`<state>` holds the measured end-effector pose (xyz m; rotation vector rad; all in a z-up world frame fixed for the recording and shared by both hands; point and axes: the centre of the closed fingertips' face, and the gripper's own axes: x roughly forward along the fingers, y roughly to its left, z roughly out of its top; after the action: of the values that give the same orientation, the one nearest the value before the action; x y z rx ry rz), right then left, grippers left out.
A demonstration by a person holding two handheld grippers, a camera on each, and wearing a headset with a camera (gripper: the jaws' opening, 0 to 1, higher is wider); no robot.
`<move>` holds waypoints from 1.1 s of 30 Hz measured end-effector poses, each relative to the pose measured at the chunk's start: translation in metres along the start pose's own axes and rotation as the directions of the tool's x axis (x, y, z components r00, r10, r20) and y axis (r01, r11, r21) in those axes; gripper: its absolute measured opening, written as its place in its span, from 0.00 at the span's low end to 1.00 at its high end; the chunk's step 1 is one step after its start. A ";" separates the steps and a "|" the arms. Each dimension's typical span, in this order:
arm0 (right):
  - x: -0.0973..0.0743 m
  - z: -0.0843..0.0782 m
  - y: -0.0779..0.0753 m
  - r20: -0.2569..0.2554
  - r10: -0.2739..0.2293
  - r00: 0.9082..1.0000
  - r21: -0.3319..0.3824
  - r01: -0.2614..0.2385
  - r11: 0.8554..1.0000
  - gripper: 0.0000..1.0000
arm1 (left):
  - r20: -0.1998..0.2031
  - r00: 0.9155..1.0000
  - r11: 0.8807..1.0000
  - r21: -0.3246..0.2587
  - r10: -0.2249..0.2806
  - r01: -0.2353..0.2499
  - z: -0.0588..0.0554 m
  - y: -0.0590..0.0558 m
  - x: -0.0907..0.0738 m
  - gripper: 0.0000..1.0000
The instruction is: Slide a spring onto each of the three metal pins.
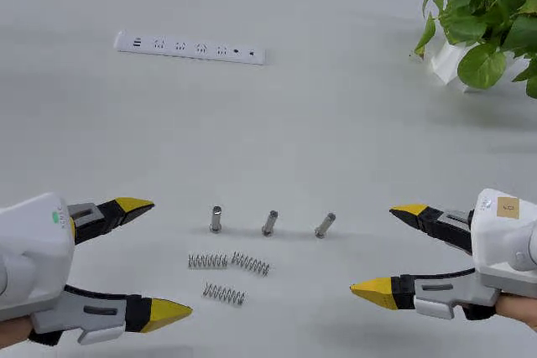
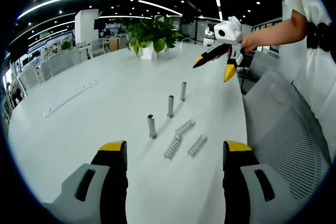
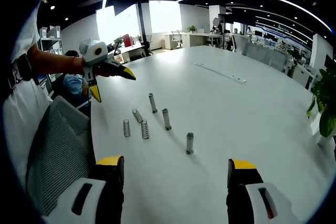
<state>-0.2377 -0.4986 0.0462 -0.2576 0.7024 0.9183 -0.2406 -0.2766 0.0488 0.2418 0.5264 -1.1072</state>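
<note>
The middle pin stands upright on the tabletop, with the left-hand pin and the right-hand pin flanking it in a row: three pins, each apart from its neighbour and all bare. Standing on end, they probably keep their tops free for a spring to drop over.

Three springs lie flat just on the person's side of the middle pin. The first spring and second spring lie almost end to end, and the third spring is nearer the person. None is on a pin, so I judge the task not yet begun.

The left tongs hover well left of the middle pin and the right tongs well right of it. Both have their jaws spread wide and hold nothing, likely poised to close in from either side.

Far beyond the middle pin lies a power strip, and a potted plant stands far off to the right.
</note>
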 end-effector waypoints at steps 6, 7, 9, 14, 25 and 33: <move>-0.002 -0.003 0.002 0.016 0.009 1.000 0.003 -0.010 1.000 0.86 | -0.079 0.997 1.000 0.013 0.000 0.001 -0.011 0.008 0.009 0.55; -0.002 -0.004 0.002 0.018 0.010 1.000 0.002 -0.010 1.000 0.87 | -0.092 0.996 1.000 0.016 0.001 0.000 -0.012 0.010 0.010 0.52; -0.002 -0.005 0.002 0.026 0.012 1.000 0.004 -0.012 1.000 0.89 | -0.117 0.993 0.999 0.040 -0.003 0.007 -0.016 0.012 0.014 0.45; -0.002 -0.010 0.003 0.026 0.018 1.000 0.002 -0.018 1.000 0.91 | -0.187 0.982 0.993 0.105 -0.025 0.045 -0.024 0.011 0.024 0.36; -0.001 -0.014 0.004 0.026 0.013 1.000 0.006 -0.013 1.000 0.90 | -0.305 0.950 0.971 0.196 -0.070 0.135 -0.037 0.007 0.049 0.22; -0.004 -0.016 0.003 0.028 0.000 1.000 0.016 0.000 1.000 0.90 | -0.374 0.924 0.955 0.236 -0.081 0.179 -0.044 0.006 0.062 0.16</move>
<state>-0.2494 -0.5073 0.0369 -0.2300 0.6831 0.9142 -0.2268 -0.3034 -0.0213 0.6638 0.7286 -1.2730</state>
